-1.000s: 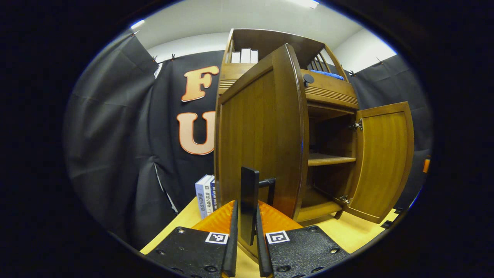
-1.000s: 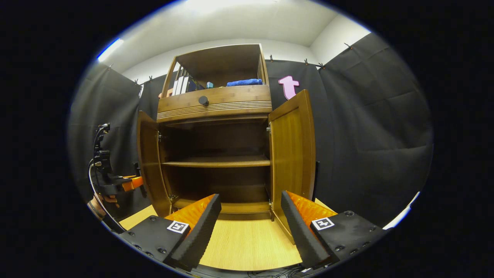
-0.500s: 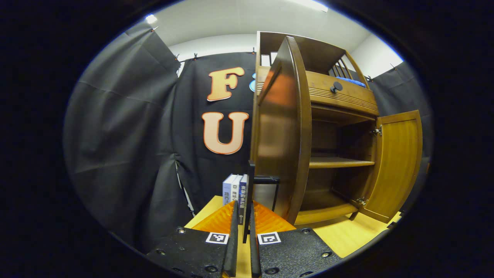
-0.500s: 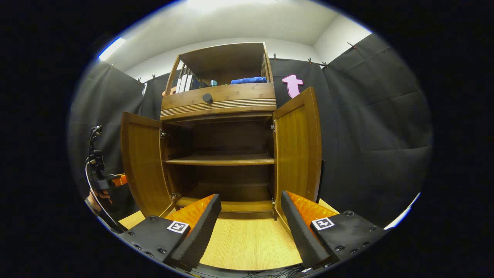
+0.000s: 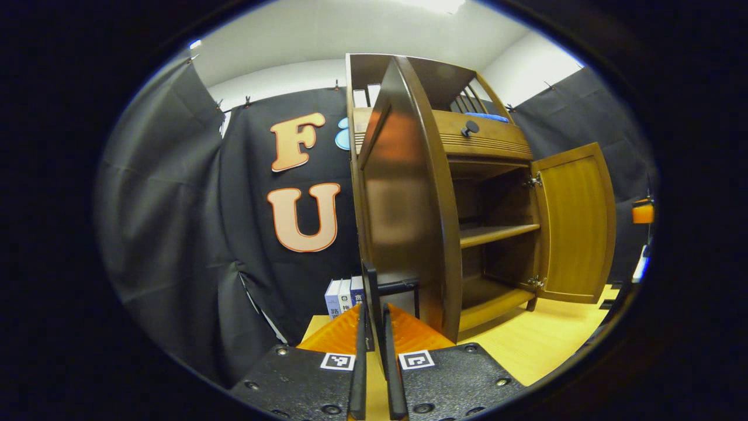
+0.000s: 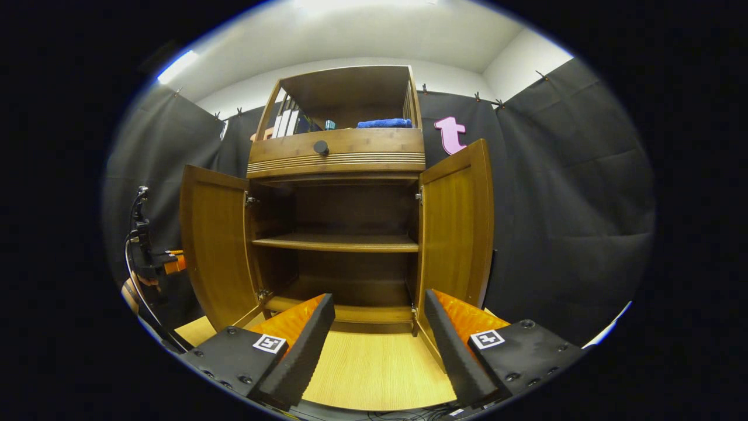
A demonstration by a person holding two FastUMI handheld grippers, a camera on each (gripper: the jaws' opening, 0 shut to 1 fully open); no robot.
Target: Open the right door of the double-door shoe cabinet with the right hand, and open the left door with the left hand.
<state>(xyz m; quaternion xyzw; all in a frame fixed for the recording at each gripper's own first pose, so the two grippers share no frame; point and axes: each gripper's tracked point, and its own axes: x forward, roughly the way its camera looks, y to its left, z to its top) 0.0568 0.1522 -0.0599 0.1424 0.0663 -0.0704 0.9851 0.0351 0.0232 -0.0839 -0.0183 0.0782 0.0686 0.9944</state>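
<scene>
Shoe cabinet (image 6: 342, 158): one, standing on a light wooden floor (image 6: 374, 374) against black cloth walls. Doors: two, both swung open, left door (image 5: 403, 199) and right door (image 6: 459, 222). Left gripper (image 5: 374, 351) is clamped on the left door's black handle (image 5: 374, 292). Right gripper (image 6: 380, 339) is spread wide, holding nothing. Books (image 5: 342, 295) beside the cabinet are partly hidden.

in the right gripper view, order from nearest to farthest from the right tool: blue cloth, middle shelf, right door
1. right door, just ahead, right of the right tool.
2. middle shelf, deeper inside the cabinet.
3. blue cloth, up in the top compartment.
</scene>
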